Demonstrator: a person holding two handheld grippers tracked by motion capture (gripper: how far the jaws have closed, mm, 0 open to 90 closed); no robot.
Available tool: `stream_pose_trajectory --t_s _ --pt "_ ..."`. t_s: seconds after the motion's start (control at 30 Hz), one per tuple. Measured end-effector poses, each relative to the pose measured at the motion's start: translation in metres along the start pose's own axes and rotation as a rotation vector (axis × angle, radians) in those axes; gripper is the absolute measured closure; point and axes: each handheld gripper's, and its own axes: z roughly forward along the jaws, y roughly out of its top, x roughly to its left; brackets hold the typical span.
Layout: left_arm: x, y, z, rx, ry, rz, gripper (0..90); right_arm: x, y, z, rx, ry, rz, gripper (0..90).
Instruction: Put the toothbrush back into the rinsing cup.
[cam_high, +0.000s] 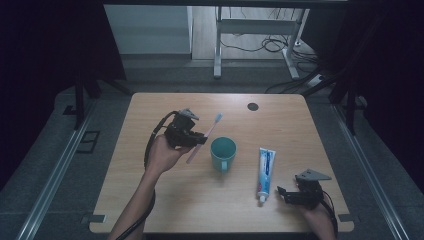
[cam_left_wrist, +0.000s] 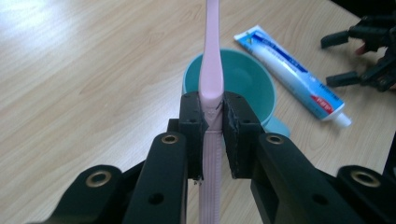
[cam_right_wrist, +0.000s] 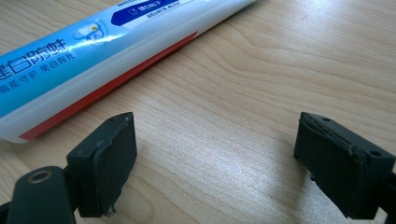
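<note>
My left gripper (cam_high: 197, 141) is shut on a pink toothbrush (cam_high: 206, 136), held above the table just left of a teal mug (cam_high: 223, 153). In the left gripper view the pads clamp the toothbrush (cam_left_wrist: 211, 84) on its handle, and its shaft runs up over the mug (cam_left_wrist: 243, 81). A blue and white toothpaste tube (cam_high: 265, 172) lies flat to the right of the mug, cap toward me. My right gripper (cam_high: 284, 194) rests near the table's front right, open, beside the tube's cap end. In the right gripper view the tube (cam_right_wrist: 93, 56) lies just beyond the left jaw, with bare wood between the jaws.
The wooden table (cam_high: 165, 200) has a small dark round hole (cam_high: 253, 106) near its far edge. Beyond the table stand a white desk frame and loose cables on the floor. In the left gripper view the other gripper (cam_left_wrist: 369, 56) lies at the upper right.
</note>
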Motion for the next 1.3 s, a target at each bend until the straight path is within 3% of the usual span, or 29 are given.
stream_pose_trajectory --t_s 0.8,1.3 --pt "-0.008 0.019 0.007 -0.166 -0.015 -0.002 78.8 0.000 0.000 0.000 0.001 0.004 -0.003 12.8" --pt "-0.018 0.031 0.024 -0.205 -0.015 0.016 78.8 0.000 0.000 0.000 0.000 0.005 -0.006 12.8"
